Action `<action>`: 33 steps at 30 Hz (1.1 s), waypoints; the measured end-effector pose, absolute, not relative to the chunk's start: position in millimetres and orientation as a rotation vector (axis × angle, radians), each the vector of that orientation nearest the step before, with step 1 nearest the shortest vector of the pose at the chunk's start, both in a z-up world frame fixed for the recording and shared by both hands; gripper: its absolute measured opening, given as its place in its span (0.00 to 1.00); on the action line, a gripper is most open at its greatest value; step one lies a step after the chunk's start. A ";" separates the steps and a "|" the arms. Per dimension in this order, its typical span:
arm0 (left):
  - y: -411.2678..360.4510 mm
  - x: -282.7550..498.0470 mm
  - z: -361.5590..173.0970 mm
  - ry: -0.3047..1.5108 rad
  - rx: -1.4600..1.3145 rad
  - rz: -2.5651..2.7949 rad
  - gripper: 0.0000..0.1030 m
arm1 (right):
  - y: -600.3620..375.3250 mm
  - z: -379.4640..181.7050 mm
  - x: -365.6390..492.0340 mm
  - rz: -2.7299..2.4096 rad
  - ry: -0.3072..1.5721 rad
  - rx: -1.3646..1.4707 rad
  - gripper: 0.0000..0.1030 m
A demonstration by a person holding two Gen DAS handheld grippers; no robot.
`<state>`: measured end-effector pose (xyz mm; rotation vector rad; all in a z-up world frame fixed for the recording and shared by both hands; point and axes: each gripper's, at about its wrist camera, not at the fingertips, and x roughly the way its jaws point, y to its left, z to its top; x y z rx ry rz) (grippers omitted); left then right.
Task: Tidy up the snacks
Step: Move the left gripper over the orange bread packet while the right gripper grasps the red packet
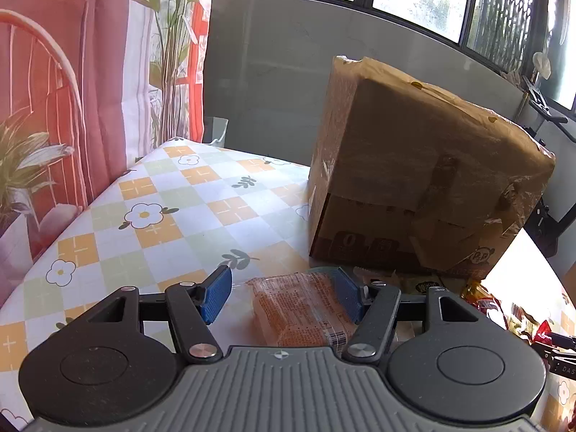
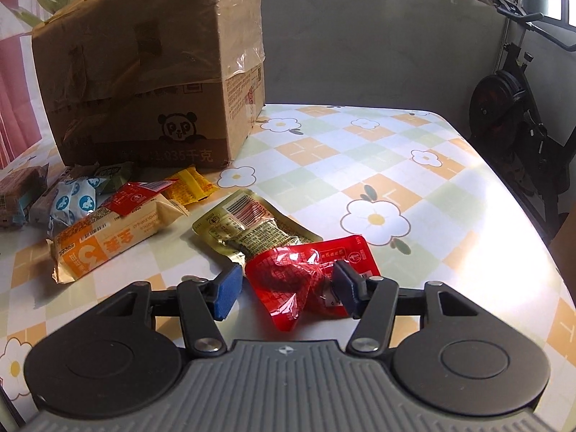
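A tall cardboard box [image 1: 414,180] stands on the flowered table; it also shows in the right wrist view [image 2: 151,72]. My left gripper [image 1: 282,293] is open, with an orange snack packet [image 1: 302,309] lying on the table between its blue pads, nearer the right one. My right gripper [image 2: 288,289] is open around a red snack packet [image 2: 298,277] on the table. A gold packet [image 2: 248,226] lies just beyond it. An orange and cream bar packet [image 2: 108,234], a yellow packet [image 2: 187,187] and blue-white packets [image 2: 72,205] lie near the box.
The table [image 1: 151,216] has a checked cloth with flowers. A curtain and plants stand at the left [image 1: 72,108]. An exercise bike [image 2: 518,108] stands beyond the table's right edge. More red wrappers [image 1: 486,302] lie at the right in the left wrist view.
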<state>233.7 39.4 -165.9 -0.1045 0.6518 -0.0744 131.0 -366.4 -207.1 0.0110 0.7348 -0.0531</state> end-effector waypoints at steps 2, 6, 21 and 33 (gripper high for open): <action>39.5 231.8 -169.1 0.657 -0.105 -0.069 0.64 | -364.8 -207.0 130.1 -0.050 0.734 0.009 0.54; 40.4 227.6 -171.4 0.662 -0.118 -0.067 0.64 | -358.7 -205.9 123.8 -0.029 0.714 0.002 0.47; 38.9 218.8 -186.8 0.691 -0.148 -0.128 0.63 | -308.1 -194.8 154.8 0.072 0.556 0.013 0.39; 43.7 259.0 -201.0 0.791 -0.253 -0.094 0.67 | -306.7 -201.9 145.5 0.025 0.516 -0.022 0.39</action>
